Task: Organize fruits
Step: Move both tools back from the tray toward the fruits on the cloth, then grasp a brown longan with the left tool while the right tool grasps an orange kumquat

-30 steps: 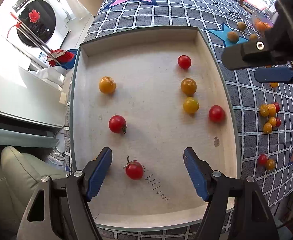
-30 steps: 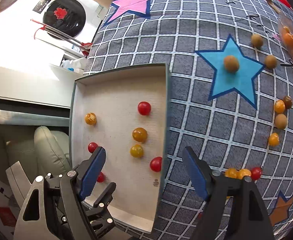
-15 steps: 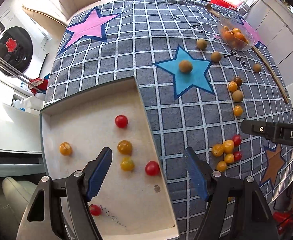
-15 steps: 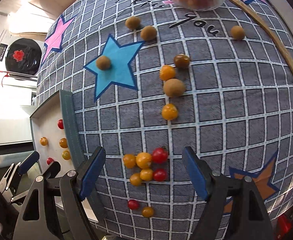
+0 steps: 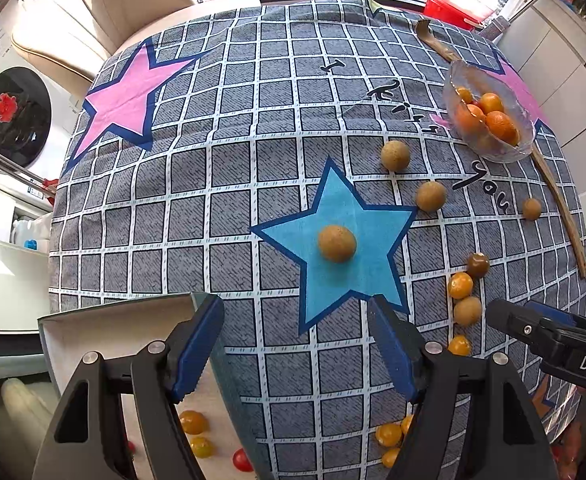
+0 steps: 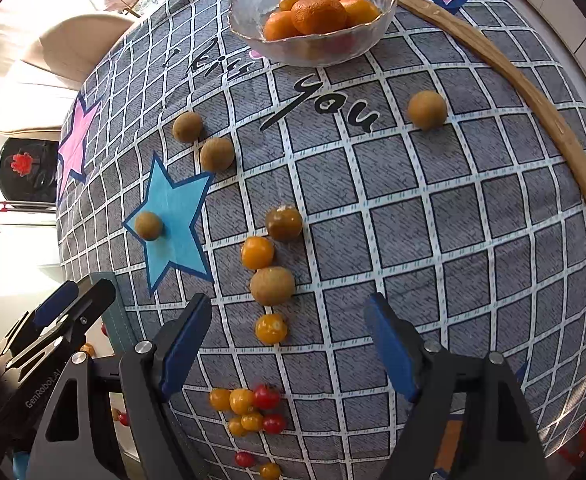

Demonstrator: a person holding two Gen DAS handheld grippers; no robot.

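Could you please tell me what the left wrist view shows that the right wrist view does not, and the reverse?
Only the left wrist view shows the large pink fabric star whole and the open beige tray's corner. Only the right wrist view shows the cluster of small red and yellow cherry tomatoes whole. Both show the clear glass bowl of oranges, the blue star bearing a brown round fruit, and the curved wooden stick.

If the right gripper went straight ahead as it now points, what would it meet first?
Probably the yellow cherry tomato just ahead of the open right gripper, left of its centre line; beyond lies the longan. Depth is uncertain.
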